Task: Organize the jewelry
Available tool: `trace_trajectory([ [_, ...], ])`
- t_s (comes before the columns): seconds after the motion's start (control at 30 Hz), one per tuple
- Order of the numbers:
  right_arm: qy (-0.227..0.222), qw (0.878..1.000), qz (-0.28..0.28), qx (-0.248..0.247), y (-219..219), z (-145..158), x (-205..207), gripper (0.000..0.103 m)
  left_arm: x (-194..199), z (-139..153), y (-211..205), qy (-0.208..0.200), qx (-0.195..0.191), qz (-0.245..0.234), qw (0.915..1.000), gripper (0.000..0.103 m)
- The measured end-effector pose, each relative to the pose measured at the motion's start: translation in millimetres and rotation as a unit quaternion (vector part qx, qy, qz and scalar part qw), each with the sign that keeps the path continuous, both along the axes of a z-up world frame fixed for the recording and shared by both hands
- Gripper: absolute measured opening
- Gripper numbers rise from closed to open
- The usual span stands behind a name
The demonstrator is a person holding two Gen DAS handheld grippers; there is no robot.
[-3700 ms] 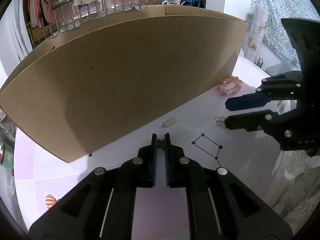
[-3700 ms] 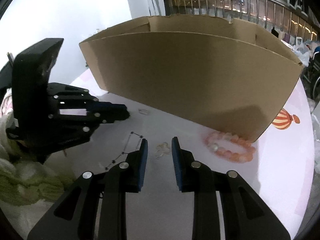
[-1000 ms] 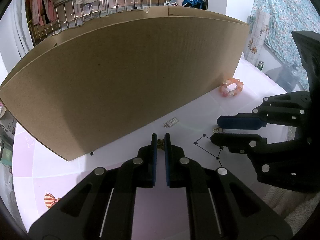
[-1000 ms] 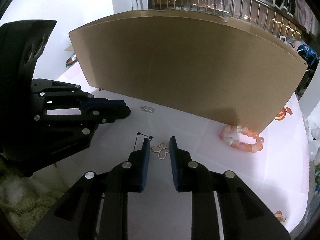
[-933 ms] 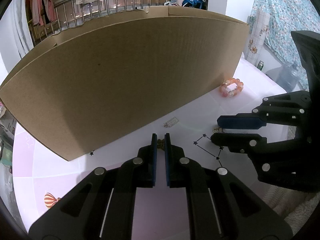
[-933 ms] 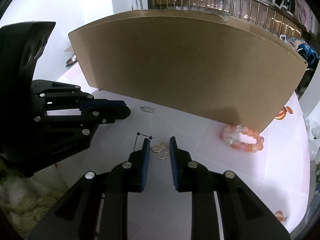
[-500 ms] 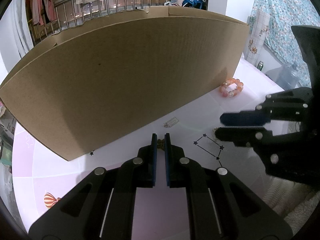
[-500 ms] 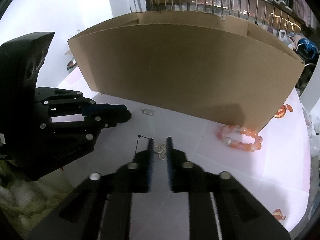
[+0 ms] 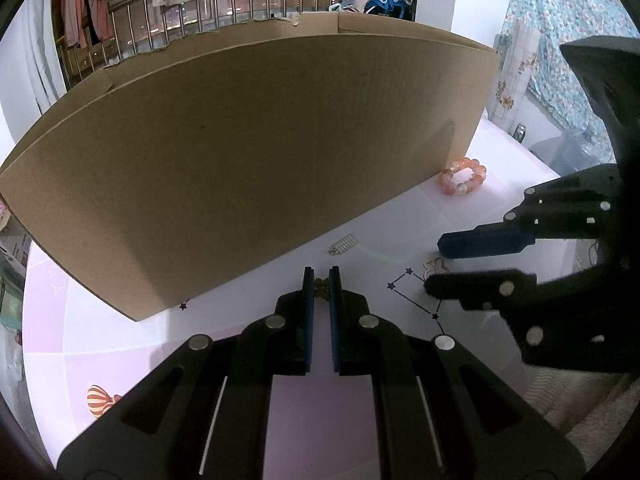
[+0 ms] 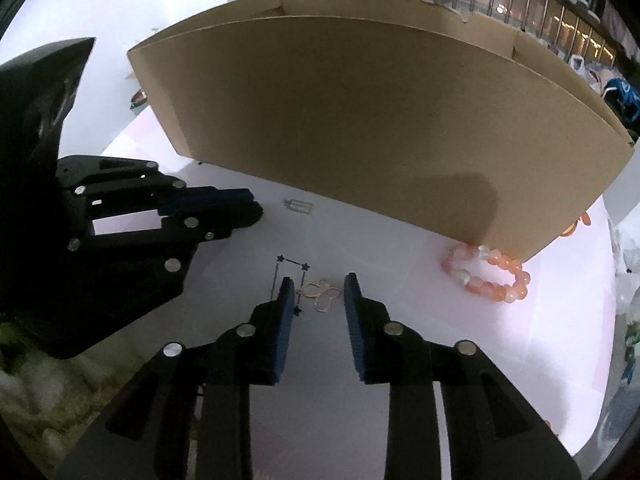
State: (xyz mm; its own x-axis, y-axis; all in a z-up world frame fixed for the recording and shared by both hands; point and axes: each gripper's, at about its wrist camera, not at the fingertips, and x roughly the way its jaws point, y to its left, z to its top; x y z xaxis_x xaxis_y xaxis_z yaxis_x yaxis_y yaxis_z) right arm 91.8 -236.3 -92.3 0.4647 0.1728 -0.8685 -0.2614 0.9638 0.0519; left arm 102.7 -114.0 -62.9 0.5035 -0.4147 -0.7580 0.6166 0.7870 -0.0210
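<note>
While the left gripper [image 9: 321, 276] clenches its fingers on a small gold charm [image 9: 321, 285], right gripper [image 10: 316, 286] fingers released around a butterfly pendant [image 10: 321, 293] on the table [image 10: 400, 280], cardboard box [image 9: 248, 152] behind

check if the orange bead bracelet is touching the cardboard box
Cannot tell: in the right wrist view the bracelet lies right at the box corner, no clear gap or contact.

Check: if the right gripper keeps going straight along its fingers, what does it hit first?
Most likely the gold butterfly-shaped piece lying on the white tabletop, which sits just ahead of the open right gripper. The cardboard box stands farther back; depth is uncertain.
</note>
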Motion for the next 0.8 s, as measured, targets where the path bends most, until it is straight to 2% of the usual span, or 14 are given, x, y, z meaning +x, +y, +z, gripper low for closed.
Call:
trace_trajectory([
  [0.13,0.003,1.000,-0.001,-0.003,1.0,0.4,3.4,0.021,-0.1,-0.4,-0.6,0.000,-0.001,0.001,1.0000,0.006],
  [0.27,0.008,1.000,-0.002,0.002,0.1,0.9,6.7,0.013,-0.1,-0.4,-1.0,0.000,-0.001,0.001,1.0000,0.006],
  [0.8,0.016,1.000,-0.005,0.015,-9.9,0.9,12.9,0.013,1.3,-1.6,1.4,0.001,-0.005,0.002,1.0000,0.006],
])
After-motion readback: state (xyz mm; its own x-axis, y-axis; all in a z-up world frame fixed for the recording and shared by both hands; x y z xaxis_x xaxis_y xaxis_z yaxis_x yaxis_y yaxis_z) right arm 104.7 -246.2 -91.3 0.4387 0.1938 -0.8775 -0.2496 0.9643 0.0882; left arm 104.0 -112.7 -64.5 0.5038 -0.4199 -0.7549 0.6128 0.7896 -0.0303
